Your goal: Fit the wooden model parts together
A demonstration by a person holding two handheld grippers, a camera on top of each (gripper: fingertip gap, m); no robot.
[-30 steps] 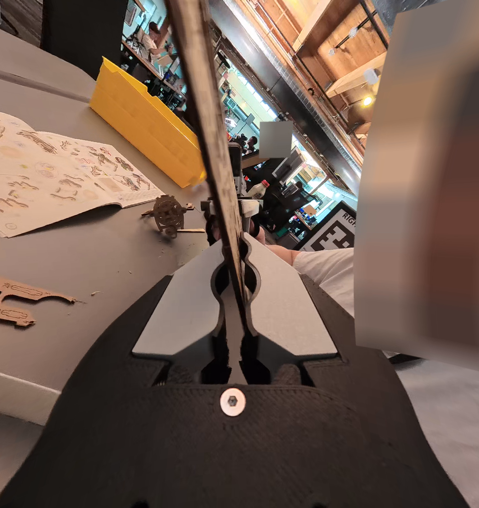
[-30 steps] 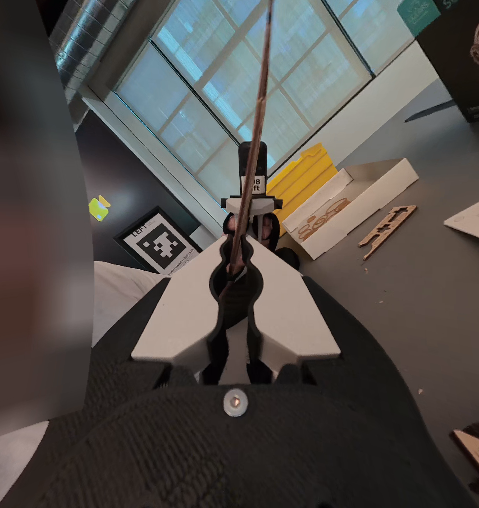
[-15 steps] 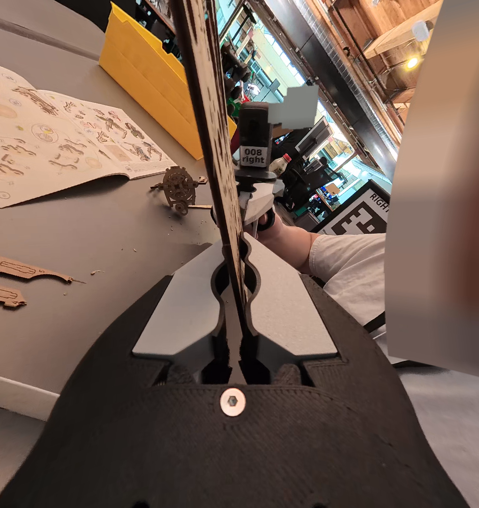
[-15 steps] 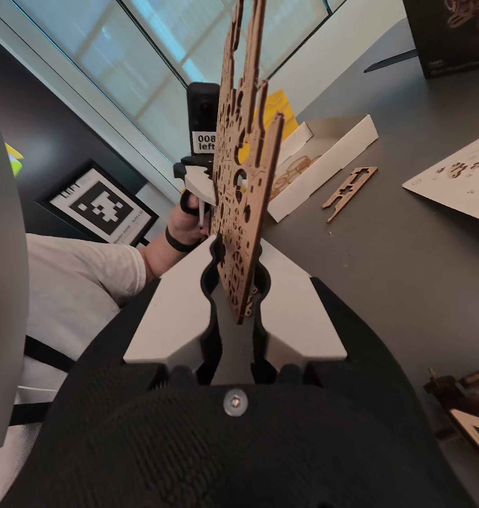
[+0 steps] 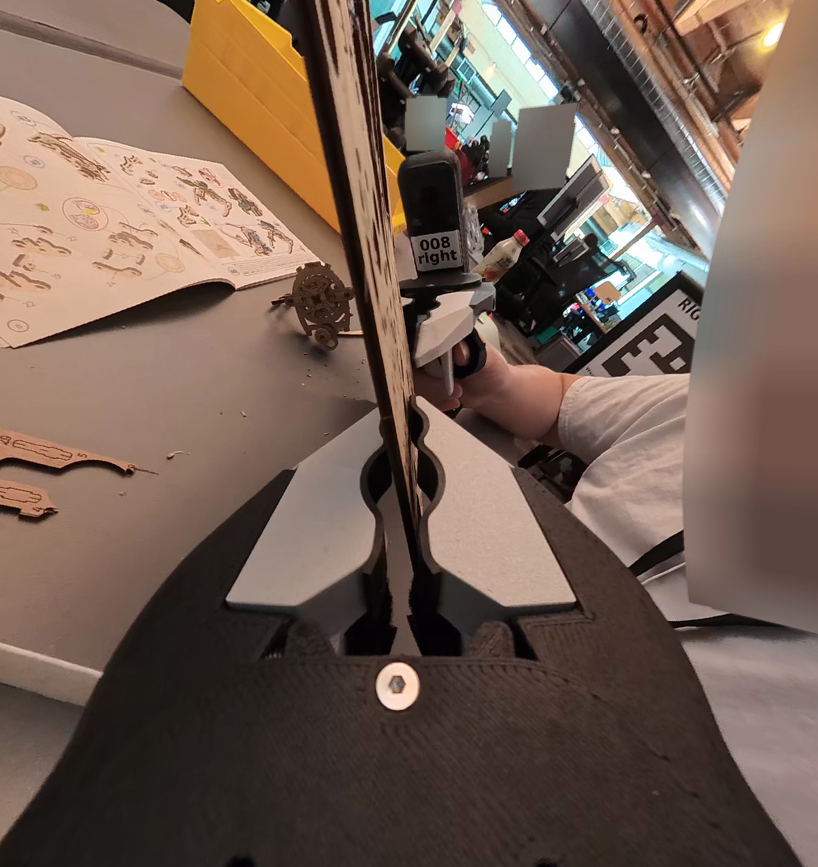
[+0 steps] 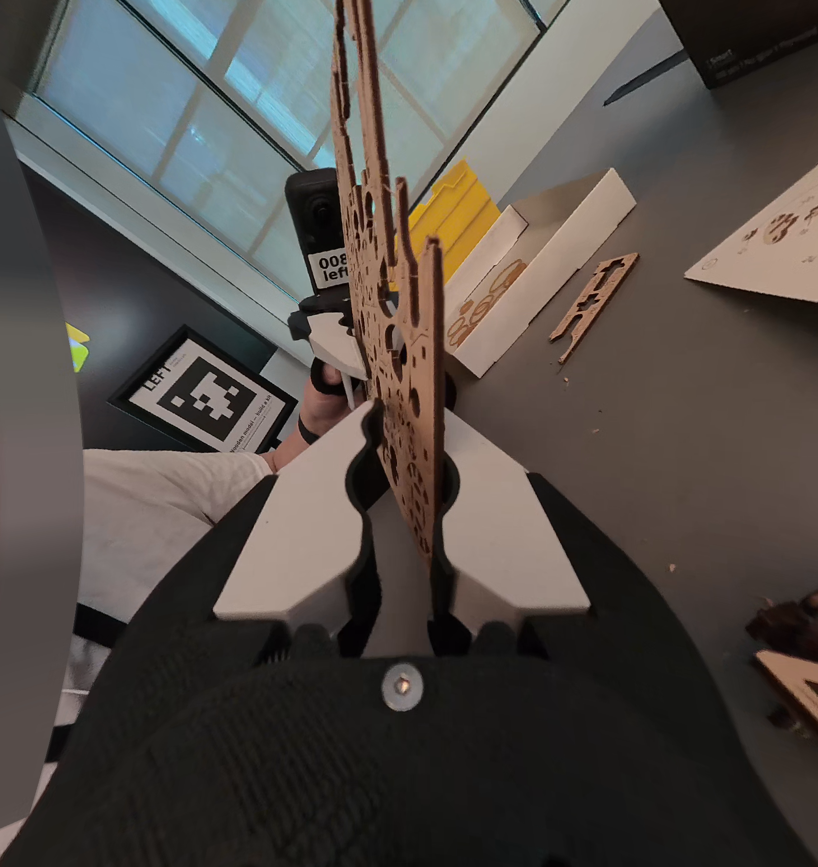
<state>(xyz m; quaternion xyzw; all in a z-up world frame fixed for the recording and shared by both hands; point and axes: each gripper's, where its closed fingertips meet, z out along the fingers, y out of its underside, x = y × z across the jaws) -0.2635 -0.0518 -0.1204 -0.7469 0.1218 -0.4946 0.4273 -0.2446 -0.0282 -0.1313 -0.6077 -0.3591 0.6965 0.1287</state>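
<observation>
A thin laser-cut wooden sheet (image 5: pixel 350 187) stands upright, edge-on in the left wrist view. My left gripper (image 5: pixel 400 415) is shut on its lower edge and holds it above the grey table (image 5: pixel 139 399). In the right wrist view the sheet (image 6: pixel 411 375) shows its cut-out face. It passes between the parted fingers (image 6: pixel 313 516) of my right gripper (image 6: pixel 409 415) and leans against the right finger. The right gripper also shows in the left wrist view (image 5: pixel 444 328), just beyond the sheet. The left gripper shows in the right wrist view (image 6: pixel 336 347), behind the sheet.
An open instruction booklet (image 5: pixel 92 225), a yellow bin (image 5: pixel 256 103), a small wooden gear assembly (image 5: pixel 320 305) and an offcut strip (image 5: pixel 22 469) lie on the table. A white box (image 6: pixel 538 291), another offcut (image 6: pixel 594 300) and a partly built model (image 6: pixel 801 657) lie to the right. The left gripper's tips are roughly 4 centimeters from the right gripper's. Both grippers' tips are roughly 15 centimeters from the offcut (image 6: pixel 594 300).
My right gripper's jaws have parted around the sheet. The sheet has turned from edge-on to face-on in the right wrist view. Both views have dipped toward the table.
</observation>
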